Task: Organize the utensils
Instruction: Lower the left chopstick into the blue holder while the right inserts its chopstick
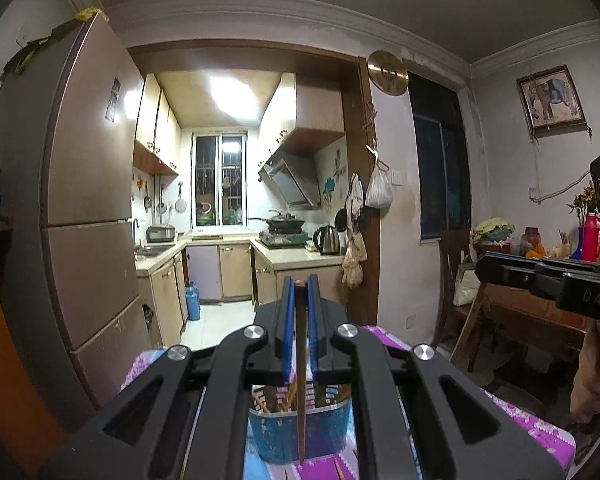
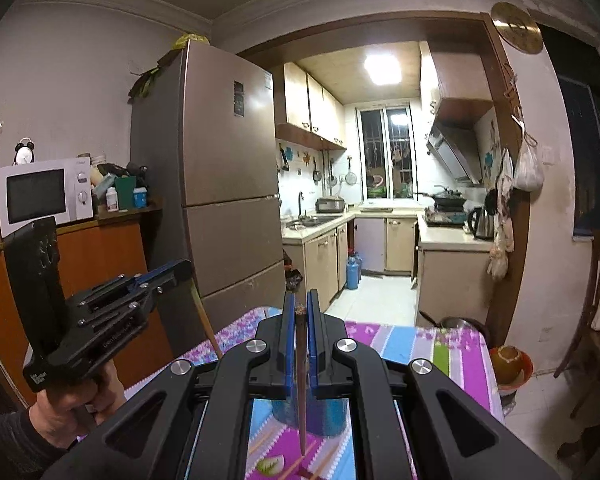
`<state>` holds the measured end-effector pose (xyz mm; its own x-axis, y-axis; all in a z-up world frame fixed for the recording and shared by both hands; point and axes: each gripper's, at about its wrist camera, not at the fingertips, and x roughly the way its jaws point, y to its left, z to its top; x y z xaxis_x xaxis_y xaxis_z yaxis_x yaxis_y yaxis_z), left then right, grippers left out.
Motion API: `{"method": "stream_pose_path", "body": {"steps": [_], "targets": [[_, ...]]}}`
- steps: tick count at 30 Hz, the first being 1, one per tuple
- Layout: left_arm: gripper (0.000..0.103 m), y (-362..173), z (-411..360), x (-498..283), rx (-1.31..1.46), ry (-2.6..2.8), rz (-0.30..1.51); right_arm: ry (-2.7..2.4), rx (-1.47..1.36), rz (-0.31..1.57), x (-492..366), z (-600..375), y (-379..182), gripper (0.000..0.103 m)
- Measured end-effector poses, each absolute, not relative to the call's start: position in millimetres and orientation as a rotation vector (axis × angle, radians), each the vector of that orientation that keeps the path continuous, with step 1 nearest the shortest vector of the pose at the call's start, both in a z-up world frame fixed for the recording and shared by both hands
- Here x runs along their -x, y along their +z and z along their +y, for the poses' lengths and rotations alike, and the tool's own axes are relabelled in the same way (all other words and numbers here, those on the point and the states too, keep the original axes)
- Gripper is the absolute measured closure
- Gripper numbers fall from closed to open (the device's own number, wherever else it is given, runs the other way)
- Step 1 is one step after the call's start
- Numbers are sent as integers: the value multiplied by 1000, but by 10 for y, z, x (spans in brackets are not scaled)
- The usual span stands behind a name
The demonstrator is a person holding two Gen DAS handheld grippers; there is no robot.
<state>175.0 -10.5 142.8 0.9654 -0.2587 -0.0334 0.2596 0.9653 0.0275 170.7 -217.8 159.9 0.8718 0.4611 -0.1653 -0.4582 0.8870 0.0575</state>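
Microwave: one, white, on the orange cupboard at the far left of the right wrist view.
Fridge: one, tall and brown, with three doors stacked up. It has a dark sticker, too small to read.
Left gripper: its two blue fingers are pressed together on one chopstick. In the right wrist view it shows at the left, and a hand holds it.
Left chopstick: one, brown, pinched near its top. It hangs straight down over the cup.
Cup: one, blue, standing on the table right under the left gripper. It has some chopsticks in it already. I cannot count them well.
Table cloth: one, with pink, blue, green and purple stripes and flowers.
Right gripper: its two blue fingers are pressed together on another chopstick.
Right chopstick: one, dark brown, pinched near its top. It hangs down in front of the blue cup, with its tip low over the cloth.
Loose chopsticks: a few lie flat on the cloth near the cup. I cannot count them.
Kettle: one, shiny, on the kitchen counter.
Clock: one, round and gold, on the wall.
Picture: one, framed, showing an elephant.
Writing: the right gripper's body shows "DAS" at the right of the left wrist view. The small print on the left gripper is too blurry to read.
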Motion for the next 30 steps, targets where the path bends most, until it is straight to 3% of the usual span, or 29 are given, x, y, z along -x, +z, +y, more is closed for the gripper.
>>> {"method": "stream_pose_path", "body": {"steps": [12,30], "targets": [[98,1928,-15,-2176,-22,-238,-58,453,5,108,-2208,-1929,2206,96],[98,1341,96,-2826,-11,-247,76,422,-16,226,-3166,-1806,1633,96]]}}
